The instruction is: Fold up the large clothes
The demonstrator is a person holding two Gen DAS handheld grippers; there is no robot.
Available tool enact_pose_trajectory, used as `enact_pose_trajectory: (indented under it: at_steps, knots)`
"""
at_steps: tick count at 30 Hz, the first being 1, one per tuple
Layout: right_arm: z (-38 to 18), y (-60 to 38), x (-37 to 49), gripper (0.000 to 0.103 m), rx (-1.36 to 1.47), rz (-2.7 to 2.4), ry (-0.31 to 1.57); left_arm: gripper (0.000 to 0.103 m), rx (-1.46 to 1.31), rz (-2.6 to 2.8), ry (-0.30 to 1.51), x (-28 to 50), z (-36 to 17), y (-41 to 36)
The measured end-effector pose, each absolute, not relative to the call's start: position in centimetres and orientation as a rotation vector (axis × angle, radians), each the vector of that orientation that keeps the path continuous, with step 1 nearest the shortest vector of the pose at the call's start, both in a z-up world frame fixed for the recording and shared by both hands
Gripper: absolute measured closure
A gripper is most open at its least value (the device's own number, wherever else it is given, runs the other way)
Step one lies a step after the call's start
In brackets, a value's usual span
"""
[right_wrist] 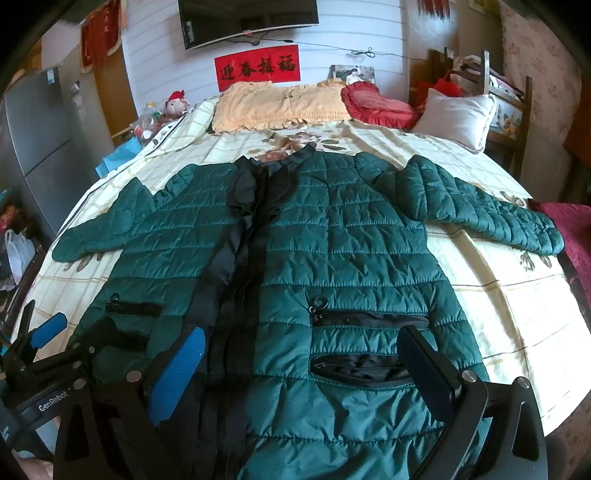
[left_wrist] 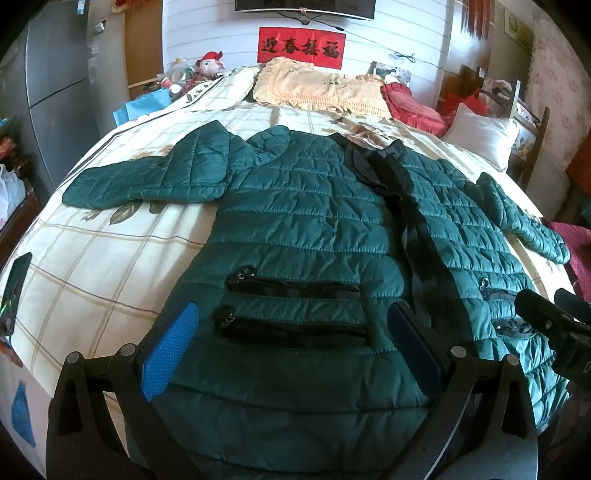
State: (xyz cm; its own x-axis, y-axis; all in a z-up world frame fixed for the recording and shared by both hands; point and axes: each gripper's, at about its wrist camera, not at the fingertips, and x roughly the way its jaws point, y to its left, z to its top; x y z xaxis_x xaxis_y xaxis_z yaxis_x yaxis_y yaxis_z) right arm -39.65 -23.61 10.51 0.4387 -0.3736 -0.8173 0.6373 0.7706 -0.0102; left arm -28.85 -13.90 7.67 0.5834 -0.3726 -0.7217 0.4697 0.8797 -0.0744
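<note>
While both tongs, left [left_wrist: 291, 343] and right [right_wrist: 303, 363], hover spread over the hem, the jacket [right_wrist: 295, 240] lies flat on the bed [right_wrist: 517, 295]; slick quilting may slip from a shallow pinch.

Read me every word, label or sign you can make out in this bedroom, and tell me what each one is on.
"迎春接福": black characters on the red banner on the wall above the bed.
"GenRobot": white lettering on the body of the left gripper, seen from the right wrist view.
Sticker on the grey refrigerator: too small to read.
Framed picture on the right-hand wall: blurred, unreadable.
Green jacket: no visible label.
</note>
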Motion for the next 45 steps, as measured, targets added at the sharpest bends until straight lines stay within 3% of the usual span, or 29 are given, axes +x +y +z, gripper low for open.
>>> enact_pose_trajectory:
  at_steps: [45]
  knots:
    - [10.5,-24.0,-37.9,0.000,0.318,-0.635,0.924,0.001,0.131,-0.488,0.803,-28.0,8.0,-14.4]
